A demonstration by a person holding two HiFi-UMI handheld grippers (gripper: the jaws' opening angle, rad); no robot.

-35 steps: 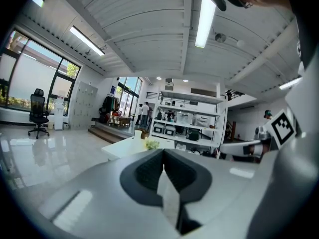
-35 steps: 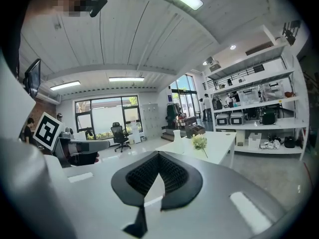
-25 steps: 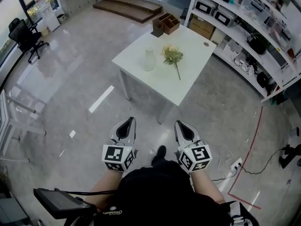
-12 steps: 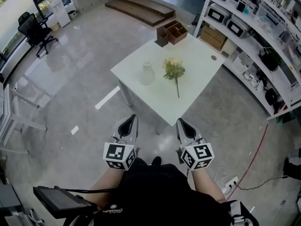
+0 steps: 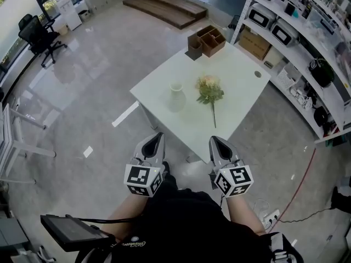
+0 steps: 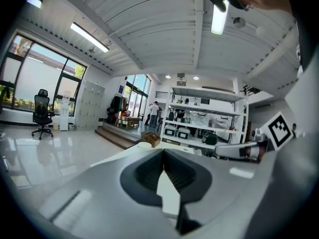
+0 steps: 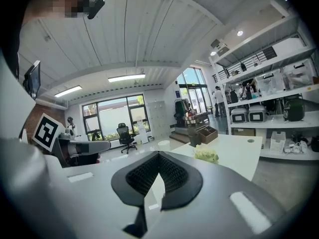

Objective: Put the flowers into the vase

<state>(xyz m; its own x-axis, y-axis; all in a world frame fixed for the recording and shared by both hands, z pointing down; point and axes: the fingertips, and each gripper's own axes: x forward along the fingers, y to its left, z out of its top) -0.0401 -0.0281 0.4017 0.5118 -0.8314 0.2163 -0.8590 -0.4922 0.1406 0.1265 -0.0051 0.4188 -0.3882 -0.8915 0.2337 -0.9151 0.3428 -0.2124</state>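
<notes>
On the white table a white vase stands upright. Just to its right lies a bunch of pale flowers, its stem pointing toward me. My left gripper and right gripper are side by side just short of the table's near corner, both shut with nothing in them. In the right gripper view the flowers and the vase show beyond the closed jaws. The left gripper view shows the vase's rim just past its closed jaws.
A wooden compartment box sits at the table's far corner. Storage shelves run along the right. A power strip with a cable lies on the floor at lower right. An office chair and wooden steps are far off.
The table with vase and flowers has drawn nearer in the head view as both grippers advanced toward it. Both stay shut and side by side.
</notes>
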